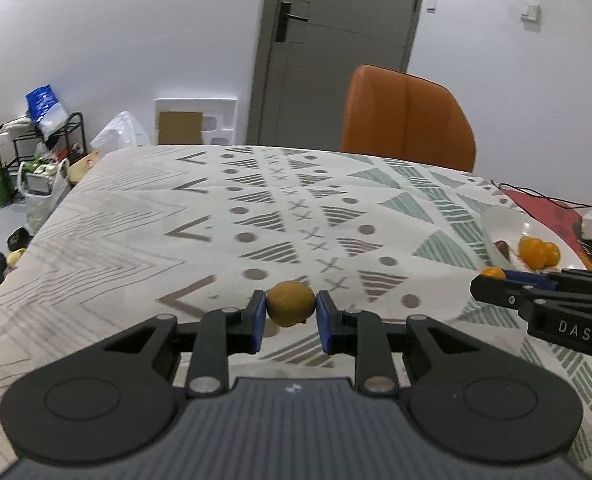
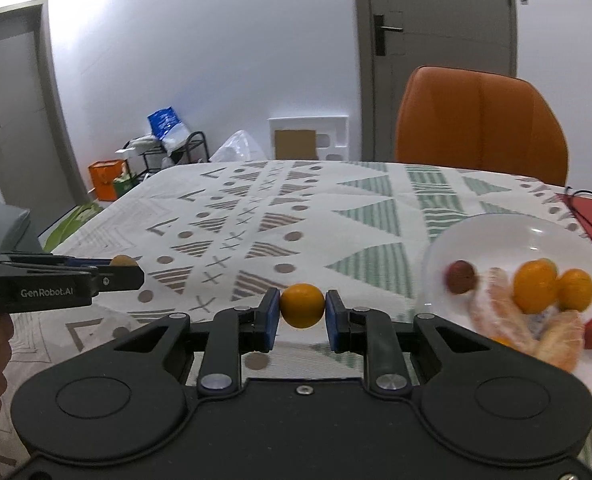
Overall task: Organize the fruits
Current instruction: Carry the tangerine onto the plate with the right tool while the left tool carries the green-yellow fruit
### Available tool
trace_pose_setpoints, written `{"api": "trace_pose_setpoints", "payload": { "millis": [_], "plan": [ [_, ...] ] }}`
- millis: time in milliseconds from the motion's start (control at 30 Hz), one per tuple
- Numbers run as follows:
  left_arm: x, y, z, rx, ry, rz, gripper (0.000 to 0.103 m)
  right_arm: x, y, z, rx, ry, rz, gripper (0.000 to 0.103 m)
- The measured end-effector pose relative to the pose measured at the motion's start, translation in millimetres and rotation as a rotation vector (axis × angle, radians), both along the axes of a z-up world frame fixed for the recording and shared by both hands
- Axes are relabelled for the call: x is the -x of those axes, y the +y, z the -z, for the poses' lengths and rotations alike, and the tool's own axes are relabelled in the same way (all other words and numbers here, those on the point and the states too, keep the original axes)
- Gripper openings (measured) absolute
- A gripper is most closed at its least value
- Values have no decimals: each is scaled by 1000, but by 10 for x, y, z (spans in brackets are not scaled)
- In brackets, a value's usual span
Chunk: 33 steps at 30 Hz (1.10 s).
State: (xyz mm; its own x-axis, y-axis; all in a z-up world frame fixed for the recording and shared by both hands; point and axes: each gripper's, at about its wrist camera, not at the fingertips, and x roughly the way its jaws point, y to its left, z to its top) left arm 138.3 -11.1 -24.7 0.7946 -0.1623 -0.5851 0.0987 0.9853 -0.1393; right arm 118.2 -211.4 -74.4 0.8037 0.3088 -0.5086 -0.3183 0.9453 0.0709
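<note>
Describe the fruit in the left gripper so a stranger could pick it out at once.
Start at the table under the patterned tablecloth, with the white plate of fruit at its right side. Left of that plate, two grippers each pinch a small round fruit above the cloth. The left gripper holds the dull, brownish-yellow fruit; the right gripper holds a bright, glossy orange one.

R hand-held gripper (image 2: pixel 302 306) clamps orange fruit (image 2: pixel 302 305) beside white plate (image 2: pixel 496 236)

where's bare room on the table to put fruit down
The patterned tablecloth is bare from both grippers to the orange chair and left edge. Crowded on the right: the white plate holds oranges, peeled segments and small red fruits.
</note>
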Motion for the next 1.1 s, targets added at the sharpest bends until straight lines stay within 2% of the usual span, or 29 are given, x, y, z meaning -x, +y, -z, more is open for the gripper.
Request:
{"api": "trace_pose_setpoints", "payload": {
  "millis": [567, 1100],
  "plan": [
    [-45, -600, -174, -26, -45, 102, 25, 172, -655, -98, -34, -41, 117, 23],
    [-47, -1178, -201, -52, -55, 193, 25, 278, -1291, -33, -58, -54, 236, 23]
  ]
}}
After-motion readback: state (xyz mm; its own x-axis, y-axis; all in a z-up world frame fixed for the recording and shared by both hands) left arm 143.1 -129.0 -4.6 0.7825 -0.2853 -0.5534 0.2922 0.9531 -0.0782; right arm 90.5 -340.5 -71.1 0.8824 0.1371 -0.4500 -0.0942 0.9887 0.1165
